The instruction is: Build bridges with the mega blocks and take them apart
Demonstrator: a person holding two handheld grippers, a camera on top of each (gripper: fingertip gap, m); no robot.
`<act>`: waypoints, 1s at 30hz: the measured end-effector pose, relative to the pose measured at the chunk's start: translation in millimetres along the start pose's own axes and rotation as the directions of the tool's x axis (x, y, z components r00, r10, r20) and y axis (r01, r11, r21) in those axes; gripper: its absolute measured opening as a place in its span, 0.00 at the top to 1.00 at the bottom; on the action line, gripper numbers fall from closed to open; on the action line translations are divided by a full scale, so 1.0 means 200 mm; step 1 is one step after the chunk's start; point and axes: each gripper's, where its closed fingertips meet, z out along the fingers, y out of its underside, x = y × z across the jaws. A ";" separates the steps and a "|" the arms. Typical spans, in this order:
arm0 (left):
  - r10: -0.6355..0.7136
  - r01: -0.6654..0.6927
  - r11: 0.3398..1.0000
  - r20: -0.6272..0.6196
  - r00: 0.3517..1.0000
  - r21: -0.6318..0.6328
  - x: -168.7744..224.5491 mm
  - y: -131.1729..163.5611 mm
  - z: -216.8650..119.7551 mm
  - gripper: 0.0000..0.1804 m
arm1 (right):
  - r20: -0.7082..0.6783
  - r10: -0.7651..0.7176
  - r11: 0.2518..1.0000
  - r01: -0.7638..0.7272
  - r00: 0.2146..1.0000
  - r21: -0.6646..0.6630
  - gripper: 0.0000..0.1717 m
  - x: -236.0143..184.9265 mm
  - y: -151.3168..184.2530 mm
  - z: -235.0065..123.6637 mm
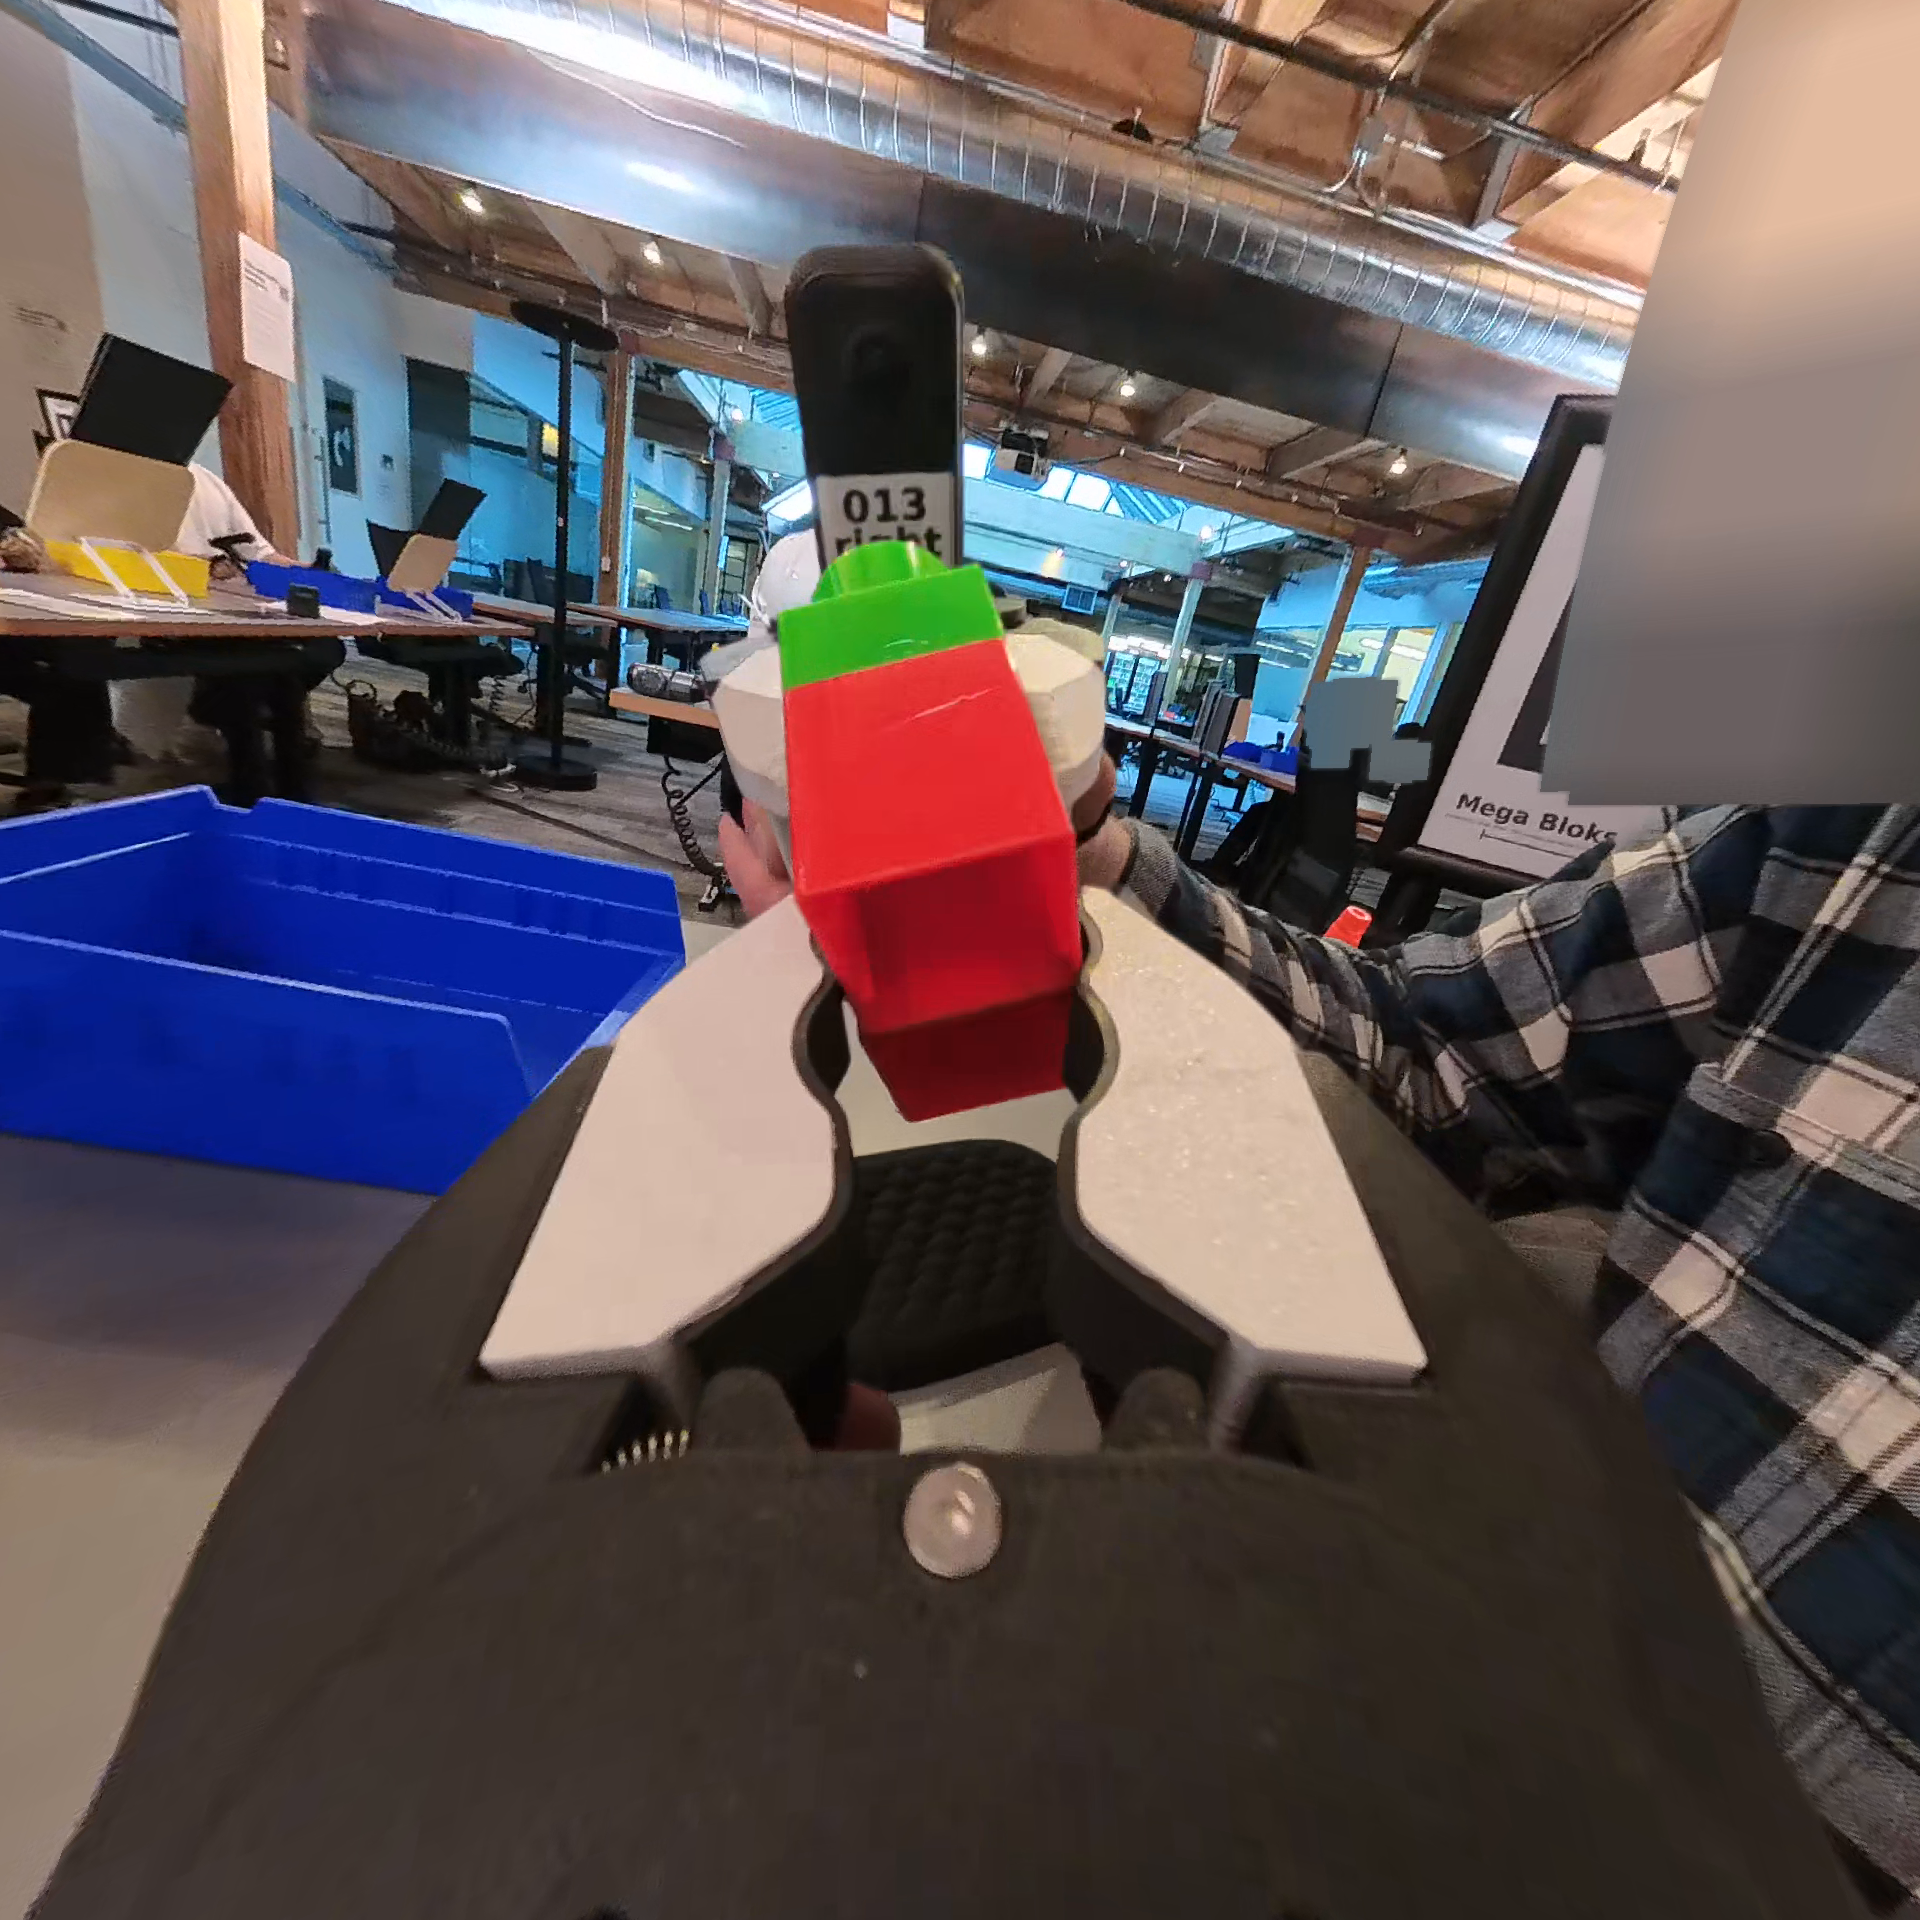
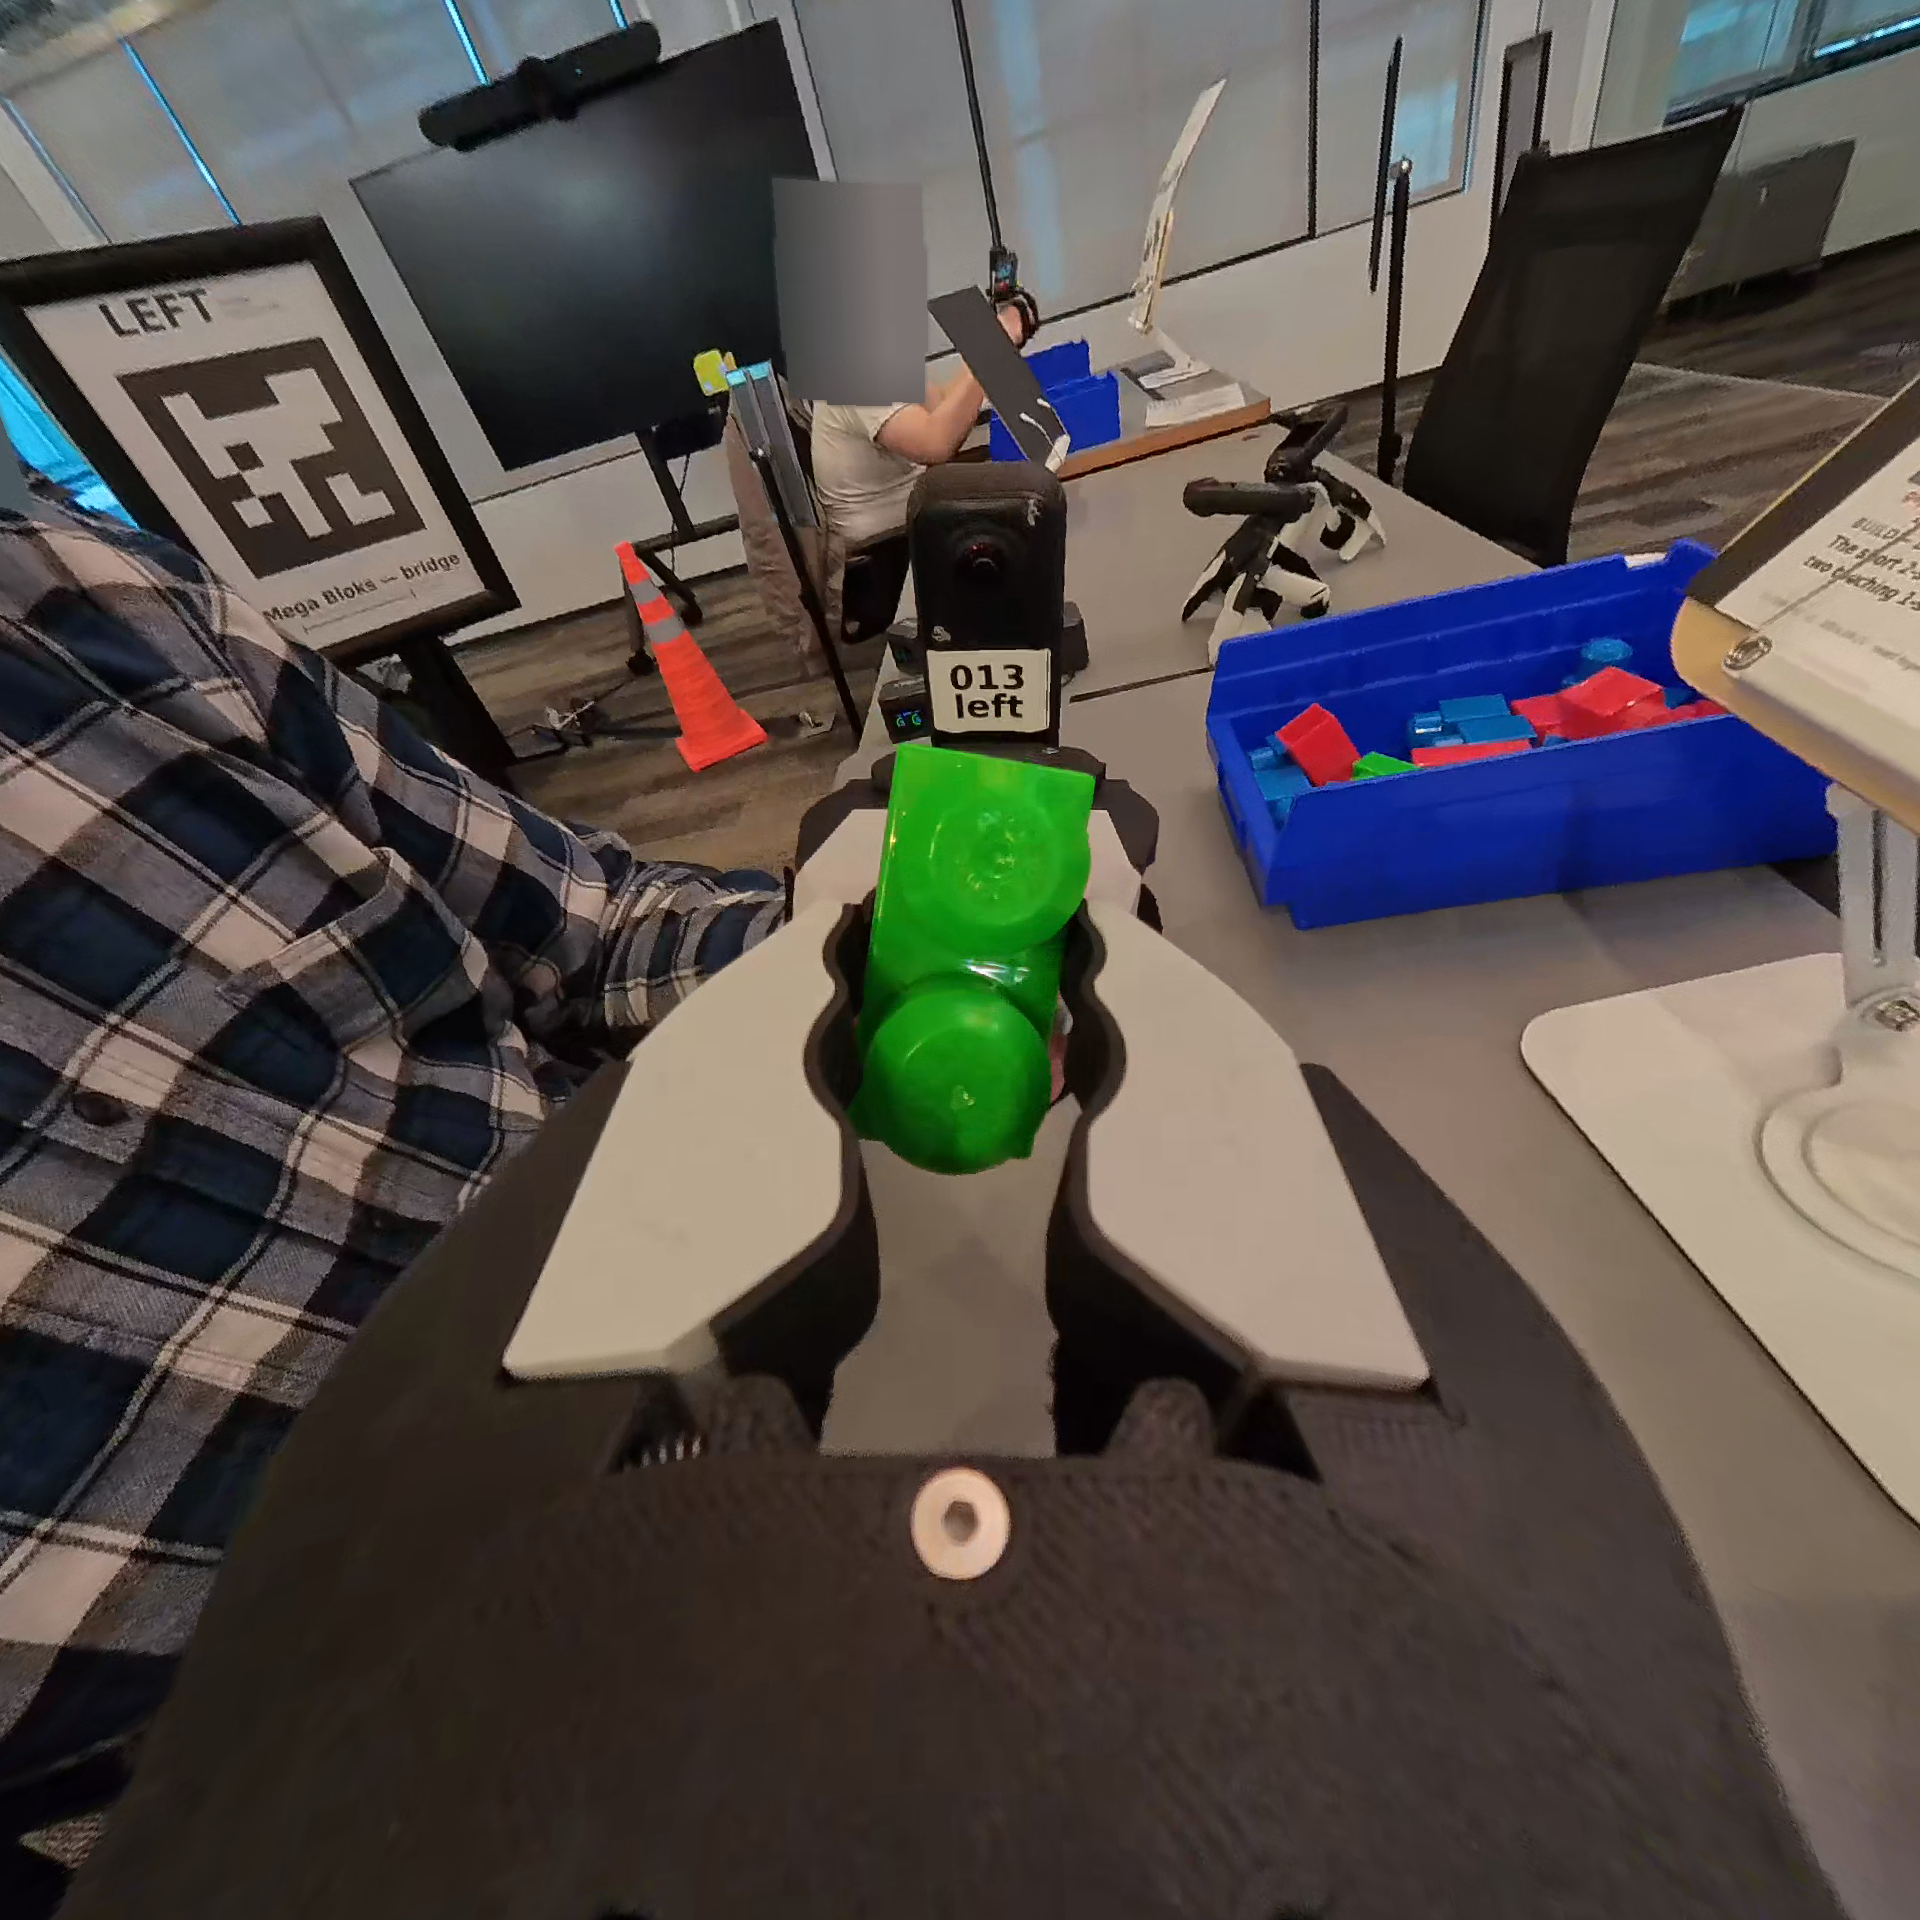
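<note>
An orange traffic cone [image 2: 694, 675] stands on the floor at 11 o'clock in the right wrist view, beside a framed sign [image 2: 249, 436] at 10 o'clock. A dark screen [image 2: 603, 239] on a stand rises at 12 o'clock. A black chair [image 2: 1558, 353] sits at 2 o'clock. A white stand base [image 2: 1704, 1122] rests on the surface at 3 o'clock.

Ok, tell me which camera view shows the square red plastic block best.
The left wrist view. There the red block fills the centre, gripped between the left gripper fingers, with the green plastic block joined to its far end. The right wrist view shows almost none of it: the green block's studded face hides it.
</note>
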 end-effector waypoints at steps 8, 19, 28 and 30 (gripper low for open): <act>-0.070 0.069 0.994 0.017 0.997 0.089 -0.04 -0.05 -0.04 0.79 | -0.065 0.012 0.999 -0.008 0.998 0.053 0.74 0.06 -0.07 0.02; -0.292 0.271 0.852 -0.022 0.956 0.448 -0.14 -0.20 -0.11 0.79 | -0.495 -0.760 0.649 0.509 0.421 -0.565 0.34 0.18 -0.01 0.01; -0.368 0.433 0.756 -0.230 0.901 0.491 -0.06 -0.23 -0.04 0.79 | -0.524 -0.838 0.495 0.611 0.150 -0.617 0.45 0.16 -0.14 0.05; -0.365 0.439 0.749 -0.244 0.899 0.496 -0.05 -0.24 -0.04 0.79 | -0.525 -0.838 0.493 0.618 0.147 -0.613 0.45 0.15 -0.15 0.04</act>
